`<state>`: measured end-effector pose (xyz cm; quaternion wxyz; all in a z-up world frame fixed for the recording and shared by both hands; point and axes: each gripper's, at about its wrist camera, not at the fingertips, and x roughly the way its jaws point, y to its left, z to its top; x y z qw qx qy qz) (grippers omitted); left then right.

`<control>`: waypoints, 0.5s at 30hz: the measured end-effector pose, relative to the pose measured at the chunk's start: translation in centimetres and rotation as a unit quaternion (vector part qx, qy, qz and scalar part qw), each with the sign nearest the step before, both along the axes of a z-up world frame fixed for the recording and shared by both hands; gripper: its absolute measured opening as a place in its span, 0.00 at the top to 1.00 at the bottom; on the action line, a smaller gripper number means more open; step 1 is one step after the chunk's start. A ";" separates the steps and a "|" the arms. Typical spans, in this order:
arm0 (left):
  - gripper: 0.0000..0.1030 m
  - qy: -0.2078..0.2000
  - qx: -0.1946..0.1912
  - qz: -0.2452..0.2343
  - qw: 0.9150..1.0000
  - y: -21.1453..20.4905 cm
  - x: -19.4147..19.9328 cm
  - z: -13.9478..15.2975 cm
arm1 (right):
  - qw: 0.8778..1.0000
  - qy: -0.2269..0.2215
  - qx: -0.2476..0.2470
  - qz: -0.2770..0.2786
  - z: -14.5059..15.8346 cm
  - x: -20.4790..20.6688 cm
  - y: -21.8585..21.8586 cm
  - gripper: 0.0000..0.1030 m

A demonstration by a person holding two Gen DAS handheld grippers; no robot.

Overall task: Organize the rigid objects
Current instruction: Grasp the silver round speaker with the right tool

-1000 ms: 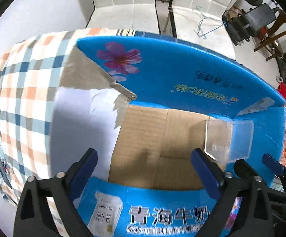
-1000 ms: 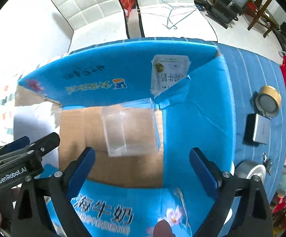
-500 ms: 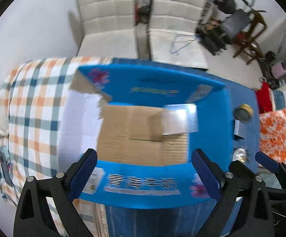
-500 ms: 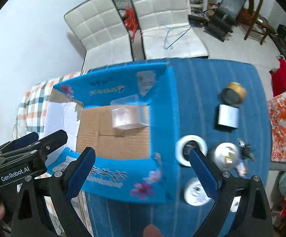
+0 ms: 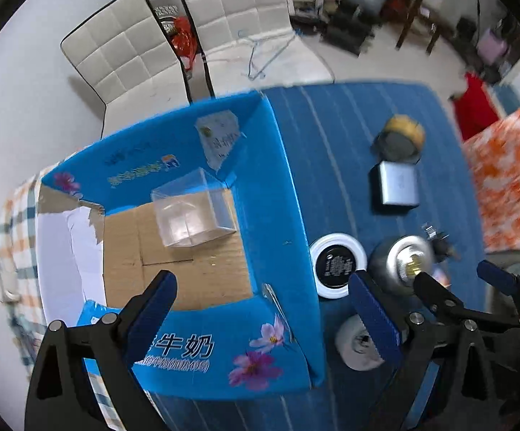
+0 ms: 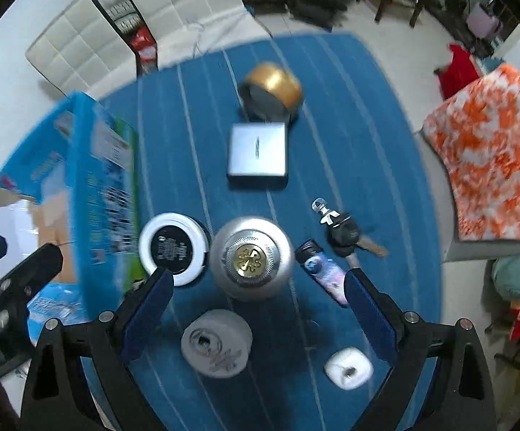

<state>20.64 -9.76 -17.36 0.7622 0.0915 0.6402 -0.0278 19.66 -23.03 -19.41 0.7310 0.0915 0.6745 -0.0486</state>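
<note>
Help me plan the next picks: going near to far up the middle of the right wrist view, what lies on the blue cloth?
White roll → silver round tin → flat silver box → gold tape roll.

Two white quilted chairs (image 5: 173, 36) stand side by side behind the table, a light blue wire hanger (image 5: 260, 57) lying on the seat of the right one. A blue striped tablecloth (image 6: 367, 115) covers the table, with a plaid cloth (image 5: 15, 215) at its left end. An orange-and-white patterned fabric (image 6: 493, 151) lies off to the right, a red item (image 6: 457, 72) beyond it.
</note>
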 end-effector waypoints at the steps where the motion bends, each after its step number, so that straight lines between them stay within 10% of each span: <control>1: 0.05 0.003 0.006 -0.002 1.000 -0.3 0.1 -0.4 | 1.000 0.008 0.003 -0.004 -1.2 0.2 0.0 0.07; 7: 0.05 0.020 0.029 -0.001 0.999 -0.9 0.5 -2.6 | 0.997 0.053 0.055 -0.032 -7.9 1.1 -0.1 0.25; 15: 0.05 0.018 0.012 -0.001 1.000 -2.2 -0.3 -1.5 | 0.999 0.023 0.018 -0.013 -5.2 -0.3 -1.2 0.28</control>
